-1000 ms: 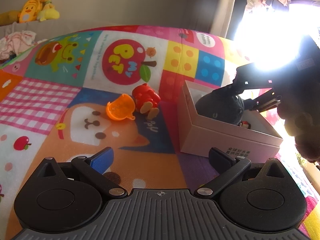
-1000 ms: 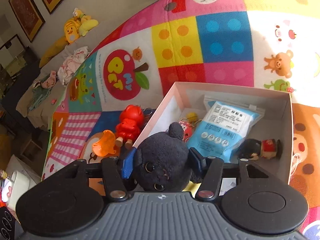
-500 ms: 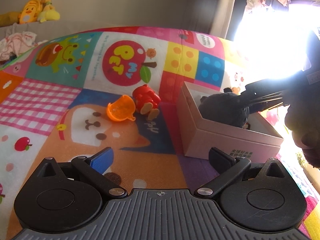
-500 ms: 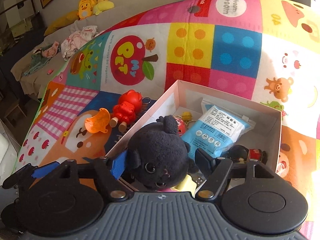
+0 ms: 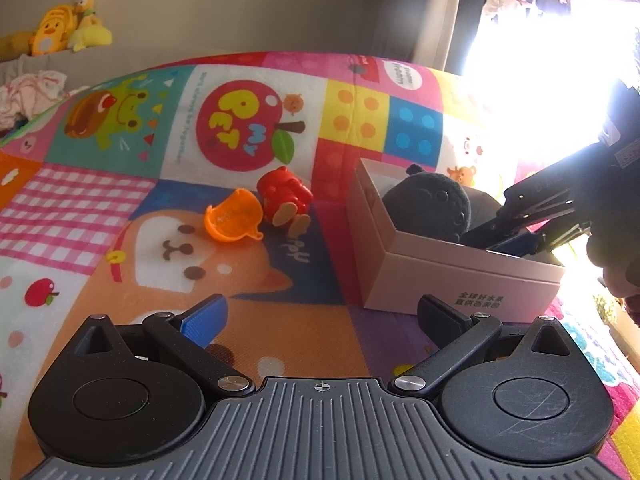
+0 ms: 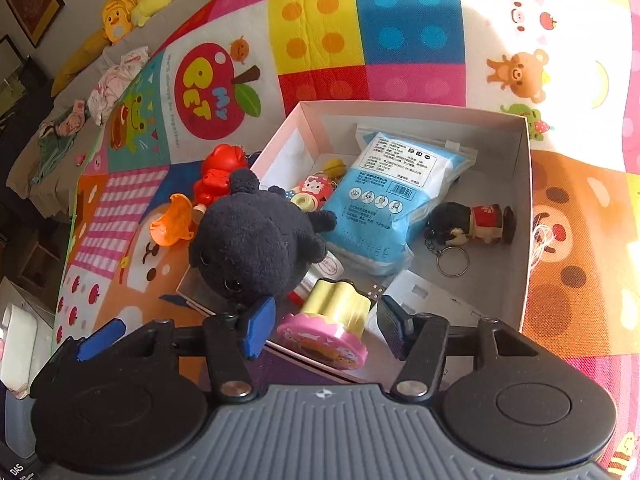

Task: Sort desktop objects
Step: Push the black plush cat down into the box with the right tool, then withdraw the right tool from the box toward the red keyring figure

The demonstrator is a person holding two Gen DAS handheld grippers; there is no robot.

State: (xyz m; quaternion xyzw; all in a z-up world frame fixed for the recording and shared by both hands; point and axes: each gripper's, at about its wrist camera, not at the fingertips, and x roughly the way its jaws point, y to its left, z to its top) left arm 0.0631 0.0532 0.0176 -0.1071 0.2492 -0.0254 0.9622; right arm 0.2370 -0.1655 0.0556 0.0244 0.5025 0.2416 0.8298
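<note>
- Now the black plush toy (image 6: 256, 240) lies in the box (image 6: 527, 208), clear of the right gripper (image 6: 324, 326), whose jaws have just been closing on nothing.
- Left gripper (image 5: 320, 312) jaws gape empty over the play mat (image 5: 120, 208).

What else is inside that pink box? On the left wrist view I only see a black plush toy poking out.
Observer: A blue packet lies flat across the middle of the box.
Operator: Any small toys in there?
Observer: Yes, a keychain figure in a red top lies on its side beside the packet.
Operator: Which way is the plush facing?
Observer: The black plush sits at the corner nearest the red figure, with its eyes towards the right wrist camera.
</note>
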